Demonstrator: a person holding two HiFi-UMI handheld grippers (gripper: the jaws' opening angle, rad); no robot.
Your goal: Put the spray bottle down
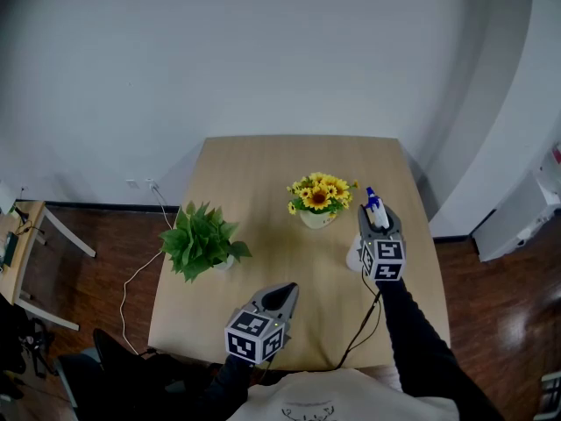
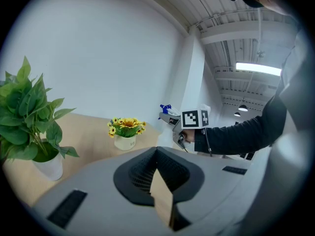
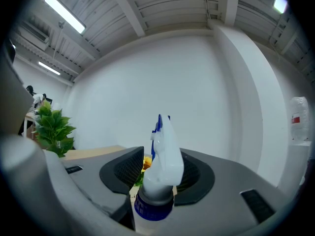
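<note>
The white spray bottle [image 1: 374, 210] with a blue nozzle stands upright on the wooden table [image 1: 254, 174] near its right edge. My right gripper [image 1: 379, 228] is level around its neck. In the right gripper view the bottle [image 3: 161, 163] rises between the jaws of my right gripper [image 3: 165, 162], which stand apart from it on both sides, so the gripper is open. My left gripper [image 1: 282, 294] hovers at the table's near edge with nothing in it. Seen from its own camera, my left gripper [image 2: 157, 152] is shut. That same view shows the bottle [image 2: 166, 109] farther off.
A pot of sunflowers [image 1: 318, 200] stands just left of the bottle. A leafy green plant [image 1: 200, 239] in a white pot sits at the table's left side. A wooden stand [image 1: 17, 253] and a white cable [image 1: 140, 266] are on the floor at left.
</note>
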